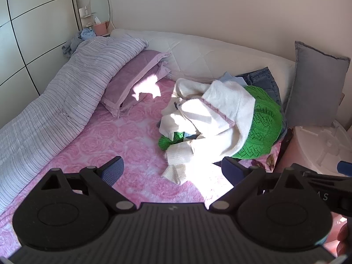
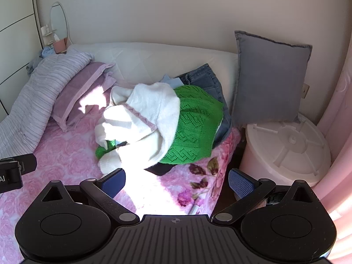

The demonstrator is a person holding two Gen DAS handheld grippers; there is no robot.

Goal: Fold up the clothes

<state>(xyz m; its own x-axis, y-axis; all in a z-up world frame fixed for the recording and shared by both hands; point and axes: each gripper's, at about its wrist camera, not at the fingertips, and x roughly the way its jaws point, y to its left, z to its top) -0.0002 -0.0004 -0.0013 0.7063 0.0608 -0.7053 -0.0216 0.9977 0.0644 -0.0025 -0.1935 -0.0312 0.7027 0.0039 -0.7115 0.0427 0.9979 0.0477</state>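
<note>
Left gripper (image 1: 172, 171) and right gripper (image 2: 177, 181): both spread wide, holding nothing, low over the pink bed (image 1: 123, 145). Beyond them, a rumpled heap: white sweater (image 2: 149, 118) topmost, green knit (image 2: 193, 129) under it, jeans (image 2: 209, 81) behind. Nothing lies folded. Judgement: picking stage; next, pinch a sweater edge and draw it onto bare bed

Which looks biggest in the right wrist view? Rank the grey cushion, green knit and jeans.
1. grey cushion and green knit: look alike in size, so unranked.
2. jeans: smallest showing, though mostly buried under the pile.
</note>
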